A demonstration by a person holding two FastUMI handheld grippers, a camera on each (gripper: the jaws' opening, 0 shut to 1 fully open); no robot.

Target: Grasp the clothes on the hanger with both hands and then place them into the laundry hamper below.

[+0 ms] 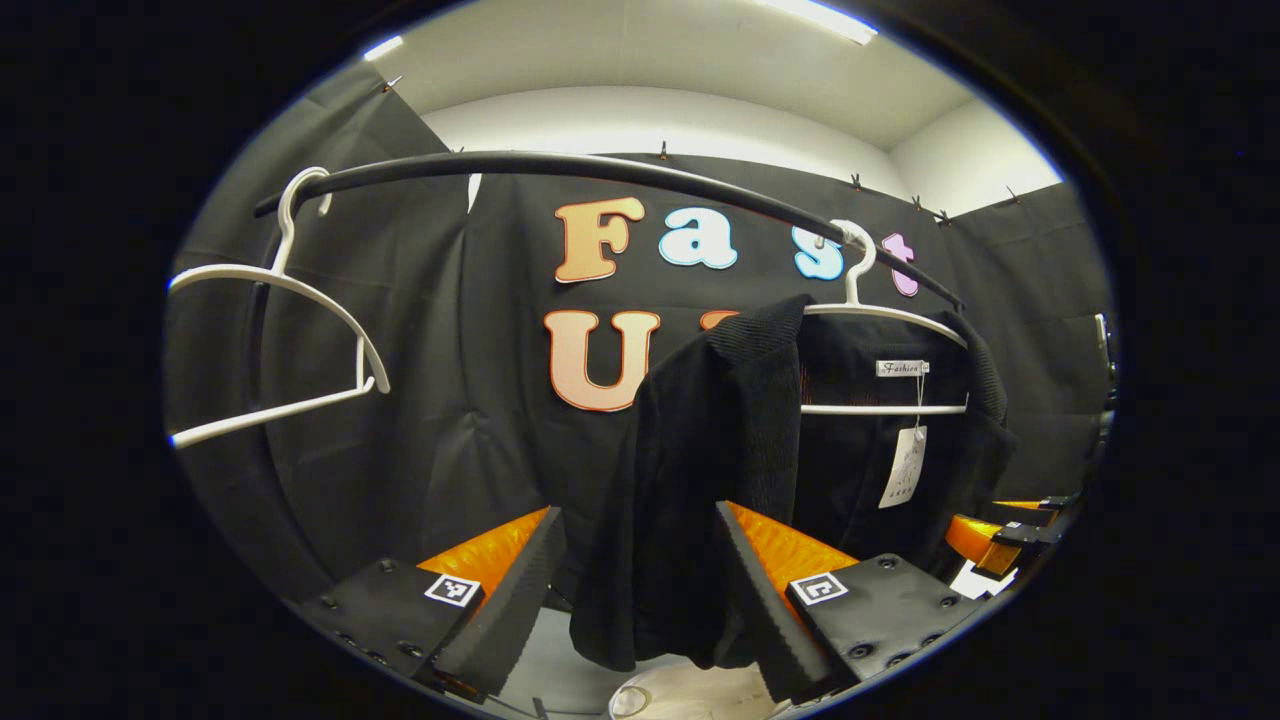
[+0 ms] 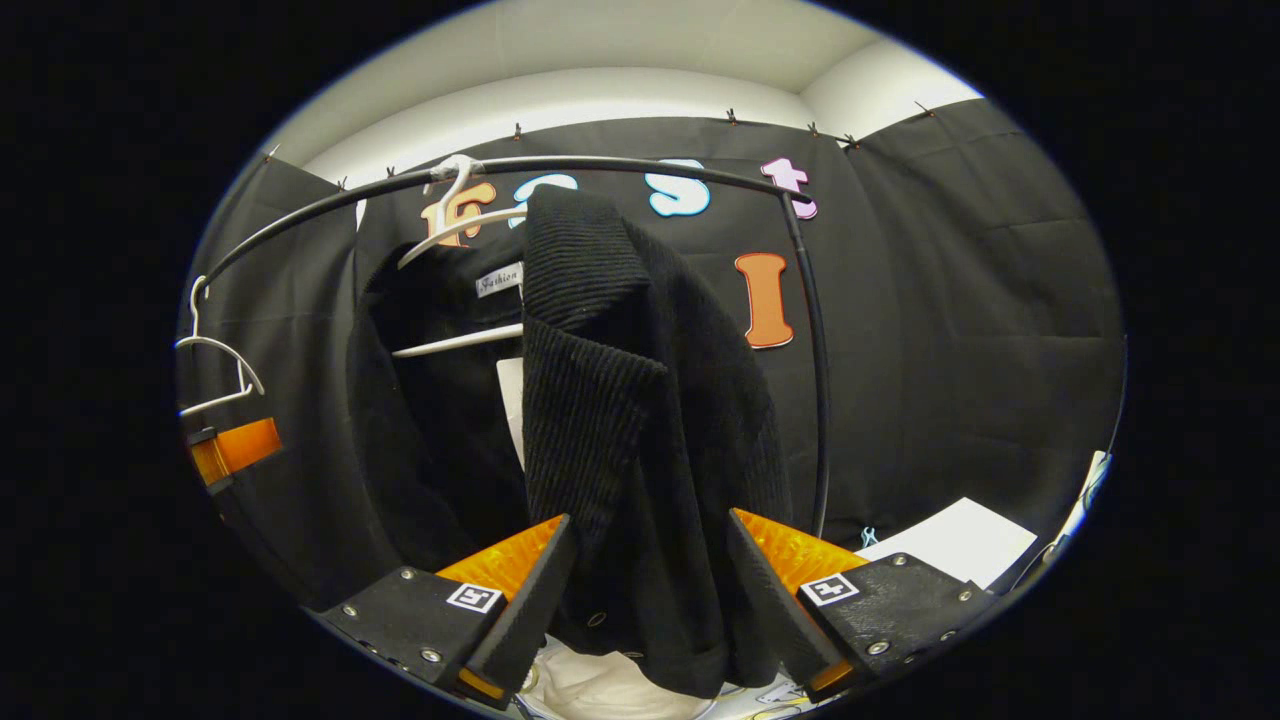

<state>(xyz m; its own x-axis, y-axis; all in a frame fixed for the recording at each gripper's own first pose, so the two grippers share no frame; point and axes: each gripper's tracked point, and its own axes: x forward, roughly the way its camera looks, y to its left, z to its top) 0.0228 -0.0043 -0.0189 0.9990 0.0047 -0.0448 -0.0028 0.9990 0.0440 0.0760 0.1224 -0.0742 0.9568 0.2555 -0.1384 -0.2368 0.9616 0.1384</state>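
A black ribbed jacket (image 1: 720, 440) hangs on a white hanger (image 1: 880, 312) from the black rail (image 1: 600, 168). Its left front panel drops between the fingers of my left gripper (image 1: 635, 600), which stands wide open, the pads apart from the cloth. In the right gripper view the jacket (image 2: 640, 420) hangs from the same hanger (image 2: 455, 222). Its right front panel falls between the fingers of my right gripper (image 2: 650, 610), also wide open. The white hamper (image 1: 690, 695) peeks out below the jacket, and its rim (image 2: 600, 690) shows under the hem.
An empty white hanger (image 1: 285, 330) hangs at the rail's left end. The right gripper's orange fingers (image 1: 1005, 535) show past the jacket's far side, and the left gripper's orange finger (image 2: 235, 450) shows at the left edge. A white sheet (image 2: 950, 540) lies low right by the rail's post (image 2: 820, 400).
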